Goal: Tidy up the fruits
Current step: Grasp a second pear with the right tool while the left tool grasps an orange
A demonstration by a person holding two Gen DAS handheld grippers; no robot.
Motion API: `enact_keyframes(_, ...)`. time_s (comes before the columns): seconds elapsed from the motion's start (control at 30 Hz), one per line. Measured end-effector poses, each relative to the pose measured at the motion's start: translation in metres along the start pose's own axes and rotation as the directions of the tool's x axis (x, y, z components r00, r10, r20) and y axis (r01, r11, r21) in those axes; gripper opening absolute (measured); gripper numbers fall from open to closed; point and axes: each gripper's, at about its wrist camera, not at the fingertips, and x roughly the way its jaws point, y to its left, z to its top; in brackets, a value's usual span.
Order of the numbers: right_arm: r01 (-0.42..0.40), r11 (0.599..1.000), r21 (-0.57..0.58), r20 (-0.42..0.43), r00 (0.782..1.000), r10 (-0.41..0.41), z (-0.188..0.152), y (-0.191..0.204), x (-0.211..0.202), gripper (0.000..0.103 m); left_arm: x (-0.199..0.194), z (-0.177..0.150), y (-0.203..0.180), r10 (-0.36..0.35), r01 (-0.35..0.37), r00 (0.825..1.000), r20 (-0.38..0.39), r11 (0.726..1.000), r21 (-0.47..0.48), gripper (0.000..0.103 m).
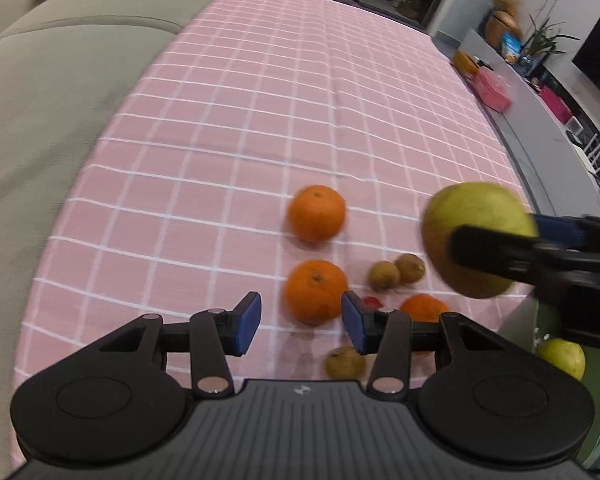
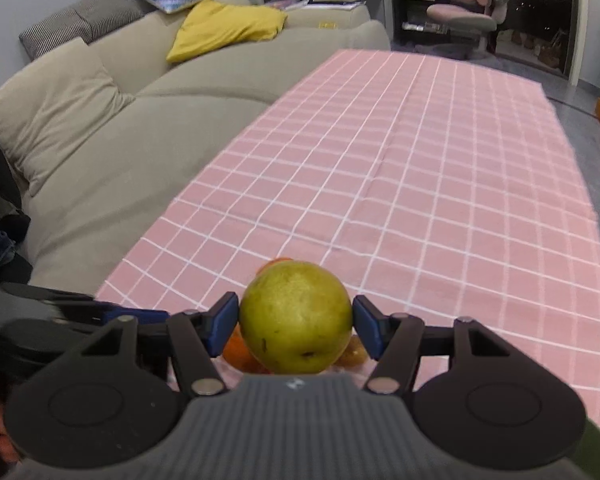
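My right gripper (image 2: pixel 296 320) is shut on a yellow-green round fruit (image 2: pixel 296 316), both blue pads pressed to its sides, held above the pink checked tablecloth (image 2: pixel 420 184). The left wrist view shows this fruit (image 1: pixel 472 236) at the right, in the right gripper (image 1: pixel 496 236). My left gripper (image 1: pixel 301 304) stands open low over the table. An orange (image 1: pixel 315 290) lies just past its tips, close by the right pad and clear of the left one. A second orange (image 1: pixel 317 213) lies farther off, and a third (image 1: pixel 422 307) is partly hidden.
Three small brown fruits (image 1: pixel 384 276) (image 1: pixel 410 267) (image 1: pixel 346 361) and a red scrap (image 1: pixel 370 302) lie among the oranges. Another yellow-green fruit (image 1: pixel 562 358) rests on a dark green dish (image 1: pixel 540 320) at the right. A beige sofa (image 2: pixel 100 152) borders the table's left edge.
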Motion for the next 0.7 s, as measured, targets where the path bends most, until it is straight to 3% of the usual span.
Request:
enact_keyframes(0.2,0.061,0.998,0.018,0.021,0.998,-0.061,-0.014,-0.018,-0.053,0.059,0.018,-0.004,-0.012,0.002,-0.001,0.999,-0.032,1.0,0.01,0.054)
enact_keyframes(0.37,0.143,0.987,0.074,-0.015,0.99,-0.142,-0.037,-0.047,-0.084,0.059,0.026,-0.002,-0.015,0.024,-0.023,0.999,-0.045,1.0,0.012,0.053)
enact_keyframes(0.7,0.197,0.962,0.19,-0.13,0.976,-0.174,-0.07,-0.084,-0.084,0.06,0.037,0.008,-0.018,0.036,-0.036,0.999,-0.039,0.999,-0.01,0.052)
